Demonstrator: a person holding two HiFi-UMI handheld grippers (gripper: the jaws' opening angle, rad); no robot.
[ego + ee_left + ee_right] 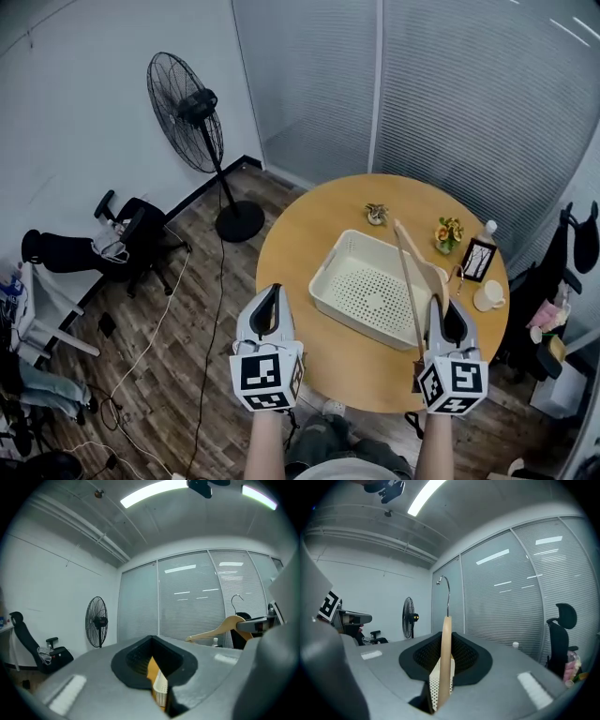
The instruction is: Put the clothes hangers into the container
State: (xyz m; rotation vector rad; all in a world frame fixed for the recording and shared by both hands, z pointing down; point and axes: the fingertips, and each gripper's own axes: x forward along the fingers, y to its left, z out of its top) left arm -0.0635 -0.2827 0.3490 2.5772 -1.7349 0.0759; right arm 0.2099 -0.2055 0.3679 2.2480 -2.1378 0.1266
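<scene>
A wooden clothes hanger (pixel 409 281) with a metal hook is held in my right gripper (pixel 452 317), which is shut on its lower end. The hanger slants up and away over the right side of the white perforated container (pixel 323 272) on the round wooden table (pixel 291 244). In the right gripper view the hanger (pixel 444 658) stands edge-on between the jaws, hook on top. My left gripper (pixel 270 300) hovers shut and empty at the table's near left edge. In the left gripper view the hanger (pixel 220 629) shows at the right, and a strip of the container (pixel 160 688) shows through the jaw slit.
On the far right part of the table stand two small potted plants (pixel 377 215), a framed card (pixel 477 259), a white cup (pixel 488 296) and a bottle (pixel 487 229). A standing fan (pixel 192 112), an office chair (pixel 141 234) and cables are on the floor at left.
</scene>
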